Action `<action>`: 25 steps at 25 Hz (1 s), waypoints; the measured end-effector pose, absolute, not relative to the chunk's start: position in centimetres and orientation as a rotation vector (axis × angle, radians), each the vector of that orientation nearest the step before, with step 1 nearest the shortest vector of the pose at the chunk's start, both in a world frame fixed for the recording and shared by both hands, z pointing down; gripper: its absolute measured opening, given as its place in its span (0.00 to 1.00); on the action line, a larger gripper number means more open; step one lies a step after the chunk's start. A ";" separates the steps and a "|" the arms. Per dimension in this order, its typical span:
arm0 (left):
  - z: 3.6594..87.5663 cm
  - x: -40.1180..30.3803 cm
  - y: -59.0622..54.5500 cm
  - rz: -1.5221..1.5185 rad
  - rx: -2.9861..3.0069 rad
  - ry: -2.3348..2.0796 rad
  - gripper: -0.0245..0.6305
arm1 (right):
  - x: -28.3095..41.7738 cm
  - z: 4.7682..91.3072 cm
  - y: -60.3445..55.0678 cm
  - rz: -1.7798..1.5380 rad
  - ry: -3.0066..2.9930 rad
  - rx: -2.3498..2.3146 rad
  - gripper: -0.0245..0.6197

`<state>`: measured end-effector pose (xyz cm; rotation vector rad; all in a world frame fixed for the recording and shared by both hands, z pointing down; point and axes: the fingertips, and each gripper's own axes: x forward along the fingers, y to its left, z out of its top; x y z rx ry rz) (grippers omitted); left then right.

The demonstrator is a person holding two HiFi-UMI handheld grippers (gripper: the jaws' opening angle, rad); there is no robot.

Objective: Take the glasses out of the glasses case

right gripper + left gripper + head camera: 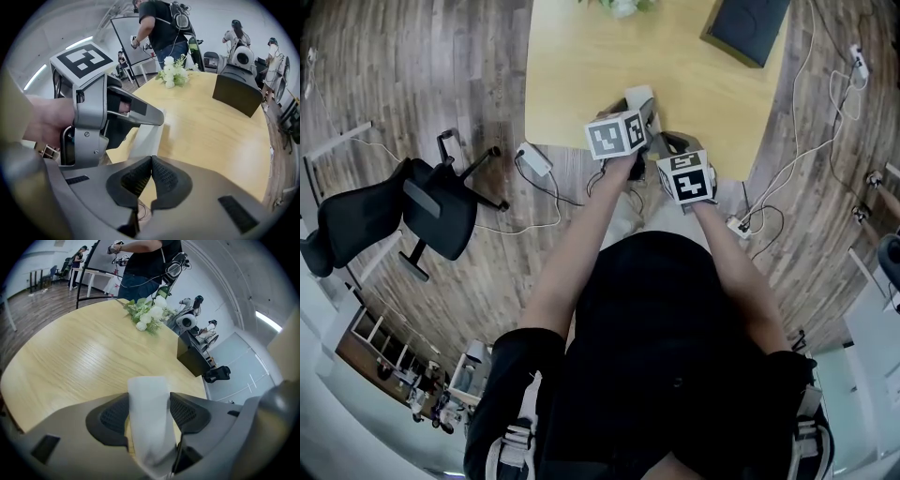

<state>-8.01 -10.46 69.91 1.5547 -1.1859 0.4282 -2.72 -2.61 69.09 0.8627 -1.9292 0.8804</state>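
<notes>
My left gripper (149, 411) is shut on a pale grey glasses case (146, 394), which sticks up between its pads over the near edge of the wooden table (70, 362). In the head view the case (639, 95) shows just beyond the left gripper (636, 112). My right gripper (151, 176) hangs close to the right of it, pads pressed together. A thin wire rim, seemingly the glasses (139, 209), shows just behind those pads; the rest is hidden. The right gripper view also shows the left gripper (140, 115) and the case (150, 140) to the left.
A black box (748, 26) and a bunch of white flowers (147, 315) stand on the far side of the table. A black office chair (403, 216) lies on the floor to the left. Cables and a power strip (534, 159) trail around the table. People stand beyond.
</notes>
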 end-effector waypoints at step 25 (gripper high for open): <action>69.3 -8.4 -10.1 0.406 1.664 -1.083 0.47 | -2.7 71.2 -2.4 0.913 -1.888 0.891 0.07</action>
